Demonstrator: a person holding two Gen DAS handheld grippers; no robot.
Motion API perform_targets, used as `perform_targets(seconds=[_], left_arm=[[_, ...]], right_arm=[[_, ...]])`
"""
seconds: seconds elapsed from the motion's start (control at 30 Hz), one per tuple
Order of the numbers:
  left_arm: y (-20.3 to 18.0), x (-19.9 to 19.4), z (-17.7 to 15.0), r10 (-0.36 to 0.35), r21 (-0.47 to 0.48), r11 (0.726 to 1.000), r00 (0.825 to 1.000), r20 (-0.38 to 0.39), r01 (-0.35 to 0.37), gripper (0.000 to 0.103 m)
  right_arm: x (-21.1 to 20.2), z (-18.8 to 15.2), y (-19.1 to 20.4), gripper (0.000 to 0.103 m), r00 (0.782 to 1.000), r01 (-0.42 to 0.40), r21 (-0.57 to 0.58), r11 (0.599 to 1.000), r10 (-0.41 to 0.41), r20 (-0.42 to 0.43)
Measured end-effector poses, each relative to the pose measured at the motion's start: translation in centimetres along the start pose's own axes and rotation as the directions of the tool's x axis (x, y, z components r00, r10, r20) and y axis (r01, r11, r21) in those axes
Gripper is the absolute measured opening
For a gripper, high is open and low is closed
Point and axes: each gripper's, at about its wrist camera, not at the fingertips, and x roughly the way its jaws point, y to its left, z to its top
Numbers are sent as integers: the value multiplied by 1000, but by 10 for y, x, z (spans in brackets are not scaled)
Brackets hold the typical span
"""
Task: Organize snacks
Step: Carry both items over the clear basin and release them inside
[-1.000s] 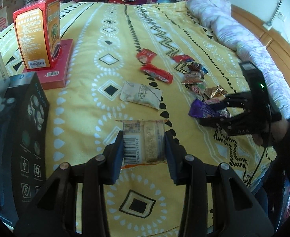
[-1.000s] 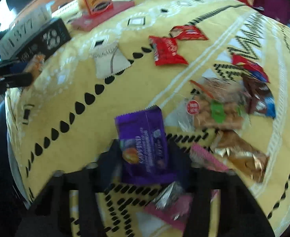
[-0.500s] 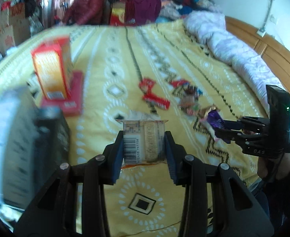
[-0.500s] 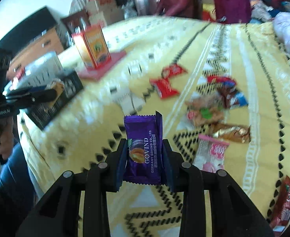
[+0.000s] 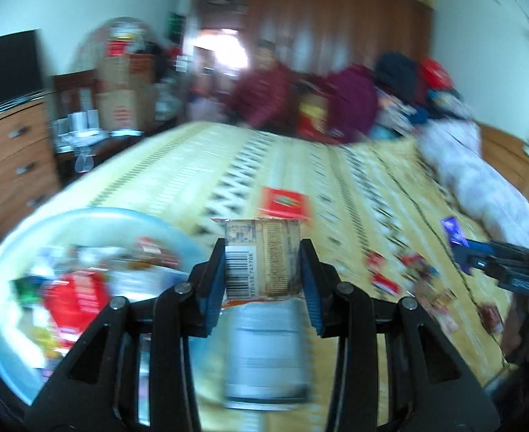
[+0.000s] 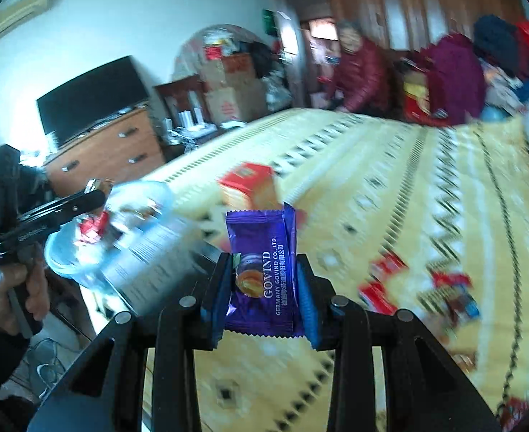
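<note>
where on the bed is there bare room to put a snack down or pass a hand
Bare bedspread stretches from the red box back to the far edge, and there is a patch just ahead of the right gripper. It is crowded at the scattered wrappers on the right, and at the clear tub on the left, which already holds snacks.

Words and numbers you can read

The purple snack packet point(image 6: 262, 273), low in the middle of the right wrist view, says "GOVIND" and "GERMANY GOVIND CO., LTD." in white letters. The beige snack packet point(image 5: 262, 257), in the middle of the left wrist view, has a barcode; its small numbers are too blurry to be sure of.
</note>
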Motion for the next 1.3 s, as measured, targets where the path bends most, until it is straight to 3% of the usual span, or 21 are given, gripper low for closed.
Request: perform_targets(seconds=[0.13, 0.27, 0.4, 0.57, 0.77, 1.3], left_arm=[[70, -6, 9, 124, -88, 989, 992, 13, -122, 39], [139, -1, 12, 229, -173, 957, 973, -30, -231, 39], [177, 9, 8, 277, -227, 931, 958, -75, -287, 39], [190, 14, 4, 278, -233, 927, 956, -95, -293, 39], [203, 13, -2, 251, -227, 936, 962, -107, -270, 39], [213, 20, -2, 220, -235, 941, 968, -121, -244, 39]], right_arm=[[31, 44, 57, 37, 995, -98, -44, 994, 98, 0], [69, 81, 116, 37, 984, -179, -80, 981, 178, -23], [106, 109, 166, 38, 967, -252, -93, 963, 248, -56], [161, 130, 218, 38, 942, -320, -63, 945, 310, -130], [198, 127, 254, 38, 927, -341, -71, 937, 322, -193], [216, 117, 261, 38, 924, -323, -74, 943, 298, -238]])
